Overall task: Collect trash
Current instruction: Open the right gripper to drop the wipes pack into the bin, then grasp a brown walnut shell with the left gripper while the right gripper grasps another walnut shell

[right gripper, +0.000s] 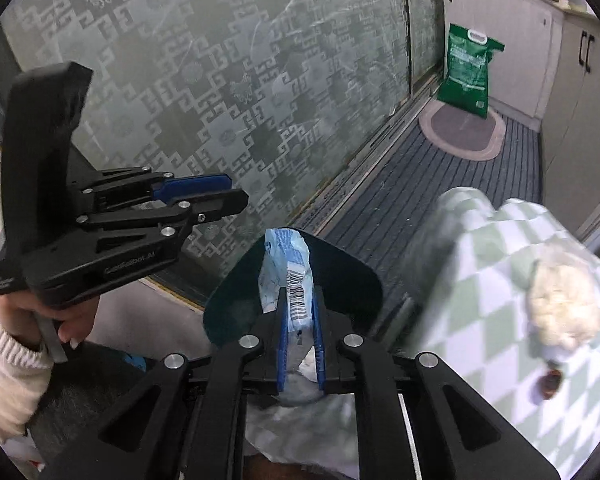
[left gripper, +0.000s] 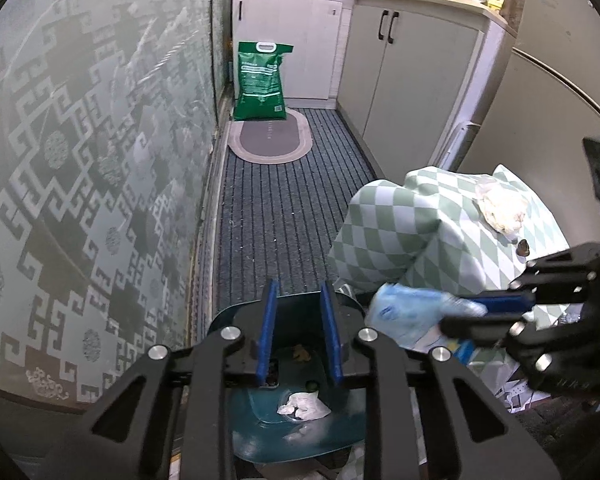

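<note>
Left gripper (left gripper: pixel 300 332) jaws slightly spread, empty, over bin (left gripper: pixel 300 420); only left view shows tissue (left gripper: pixel 304 406) inside. Right gripper (right gripper: pixel 300 344) pinches blue wrapper (right gripper: pixel 288 272) above bin rim at 12; barcode only in right view. Wad (right gripper: pixel 564 308) on checkered cloth (right gripper: pixel 480 280), 3 o'clock.

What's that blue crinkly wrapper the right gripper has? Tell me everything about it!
The wrapper is a light blue, crumpled plastic packet with white patches and a black barcode printed on one side. It looks thin and crinkly. It stands upright between the blue pads of the right gripper, which press on its lower part, and its top pokes out past the fingertips. It hangs over the open mouth of the dark green bin. In the left wrist view it looks blurred beside the checked cloth.
</note>
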The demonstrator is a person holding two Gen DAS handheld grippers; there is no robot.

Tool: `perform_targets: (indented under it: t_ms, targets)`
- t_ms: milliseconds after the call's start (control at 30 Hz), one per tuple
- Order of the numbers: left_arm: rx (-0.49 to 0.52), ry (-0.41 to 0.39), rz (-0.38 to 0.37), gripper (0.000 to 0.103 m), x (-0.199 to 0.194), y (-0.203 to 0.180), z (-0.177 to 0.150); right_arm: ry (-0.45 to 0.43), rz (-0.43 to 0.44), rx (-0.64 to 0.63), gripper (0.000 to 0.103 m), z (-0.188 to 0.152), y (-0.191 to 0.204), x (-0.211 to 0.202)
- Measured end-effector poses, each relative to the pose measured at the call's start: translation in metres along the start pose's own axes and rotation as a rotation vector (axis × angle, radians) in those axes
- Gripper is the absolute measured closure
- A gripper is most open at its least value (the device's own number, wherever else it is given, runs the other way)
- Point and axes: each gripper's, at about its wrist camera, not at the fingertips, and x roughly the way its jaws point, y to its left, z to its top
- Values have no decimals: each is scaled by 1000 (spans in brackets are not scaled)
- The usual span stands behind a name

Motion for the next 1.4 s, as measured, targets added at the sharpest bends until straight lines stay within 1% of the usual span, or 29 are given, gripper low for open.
perform_targets:
  t_ms: [33,100,267,367,500,600,733,767,800,833,933,1000,1200,1400]
  targets:
    - [-4,0,0,79,-1,2,0,6,15,2,76,0,1,2]
    - [-8,-2,-6,80,-2,4,0,-2,27,7,69,2,1,2]
    - [10,-13,-42,80,-5,-4,2,-77,35,64,67,8,-19,-22]
    - [55,-31,-82,80,-9,-23,3,-127,21,109,64,6,-38,-43]
    - [112,-45,-132,80,-11,-48,3,-186,-4,165,63,-2,-64,-70]
    - [151,-39,-164,76,-7,-68,2,-225,-35,204,63,-10,-83,-87]
    - [212,-34,-201,75,-1,-98,1,-250,-67,243,62,-20,-101,-101]
    - [220,-35,-208,73,0,-101,1,-252,-73,248,60,-23,-104,-104]
    - [236,-35,-227,68,0,-109,0,-254,-82,256,56,-26,-108,-107]
    - [249,-37,-252,63,0,-116,-1,-256,-91,264,55,-29,-111,-109]
    - [294,-30,-301,61,4,-136,-4,-254,-100,274,55,-37,-119,-115]
    - [328,-26,-308,57,6,-148,-8,-254,-104,279,55,-43,-123,-120]
    - [409,14,-318,54,21,-181,-16,-253,-121,284,55,-54,-131,-131]
    - [453,65,-277,54,39,-200,-23,-250,-141,294,55,-65,-141,-139]
